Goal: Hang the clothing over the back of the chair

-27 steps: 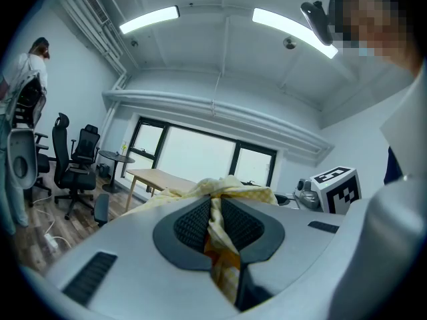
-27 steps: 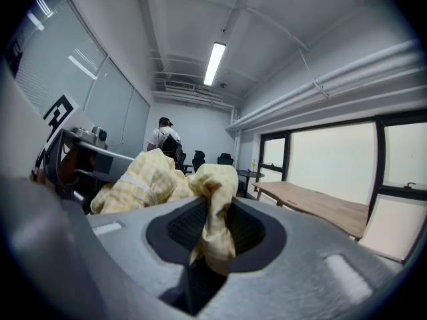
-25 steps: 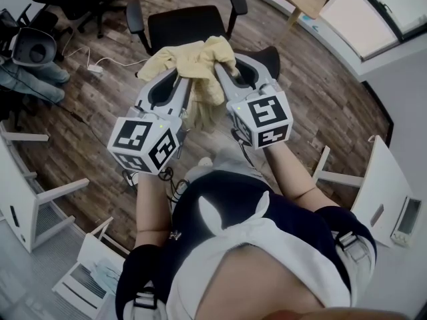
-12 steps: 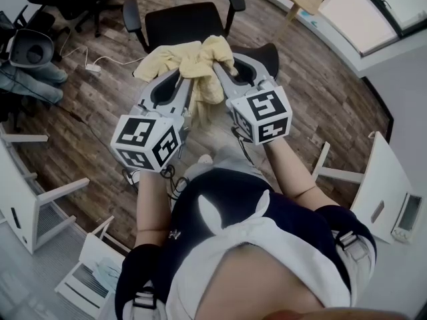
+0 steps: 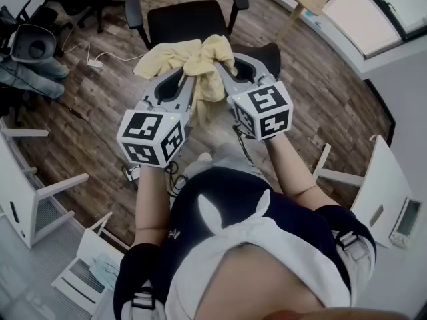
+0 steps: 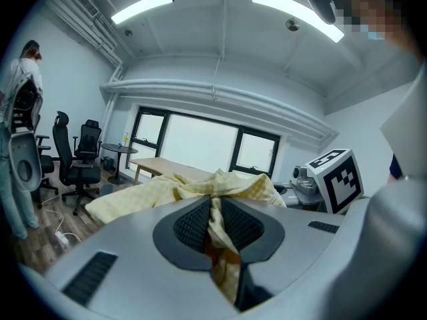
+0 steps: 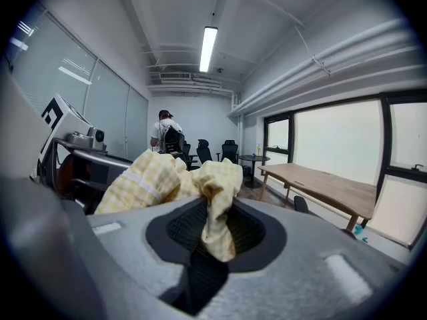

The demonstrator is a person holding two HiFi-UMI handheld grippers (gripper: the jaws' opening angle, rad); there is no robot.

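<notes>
The left gripper point(image 5: 189, 80) and right gripper point(image 5: 224, 72), each clamped on a bunched fold of the yellow checked garment point(image 5: 179, 55), have sunk slightly toward the black chair point(image 5: 190, 22) just beyond (draping looks close), the crumpled cloth slung between them above its back.

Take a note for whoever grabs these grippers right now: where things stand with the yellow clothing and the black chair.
Left gripper: shut on the yellow clothing.
Right gripper: shut on another bunch of the same clothing.
Clothing: bunched between both grippers, held up at the near side of the black chair.
Done: clothing picked up and brought to the chair.
Left: spread it, lay it over the chair's back, open both jaws.
</notes>
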